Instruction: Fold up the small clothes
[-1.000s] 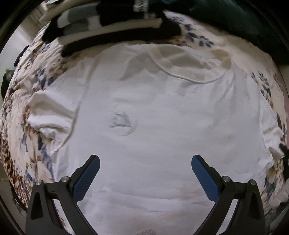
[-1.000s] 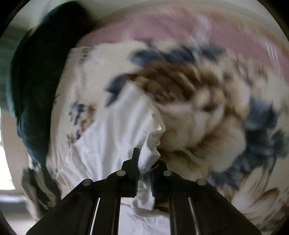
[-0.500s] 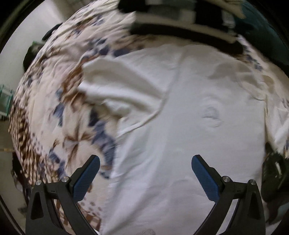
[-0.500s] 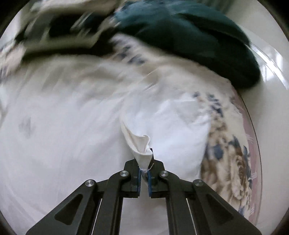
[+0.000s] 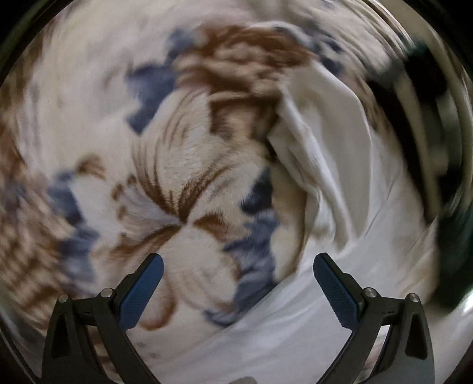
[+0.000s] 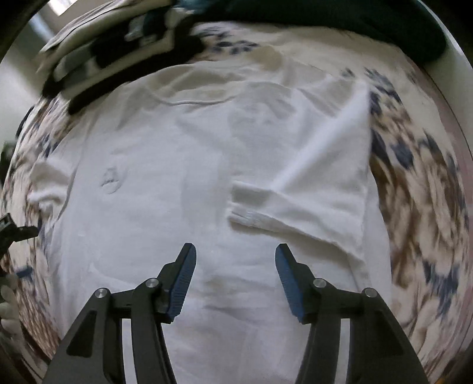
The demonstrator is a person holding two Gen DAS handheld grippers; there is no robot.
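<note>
A small white T-shirt [image 6: 183, 183] lies flat on a floral blanket [image 6: 419, 183]. Its right sleeve [image 6: 295, 203] is folded inward over the body. My right gripper [image 6: 235, 263] is open and empty, just above the shirt's lower middle, below the folded sleeve. In the left wrist view, which is blurred, the shirt's left sleeve [image 5: 322, 147] and side [image 5: 295, 330] show at the right. My left gripper [image 5: 238, 271] is open and empty, over the blanket [image 5: 177, 183] at the shirt's left edge.
A stack of folded black, white and grey clothes [image 6: 118, 53] lies beyond the shirt's collar. A dark green garment [image 6: 354, 20] lies at the far right corner. The left gripper's tip [image 6: 11, 227] shows at the left edge of the right wrist view.
My right gripper carried the right sleeve inward over the shirt, let it go and opened. My left gripper swung left, from over the shirt's body to its left sleeve and the blanket.
</note>
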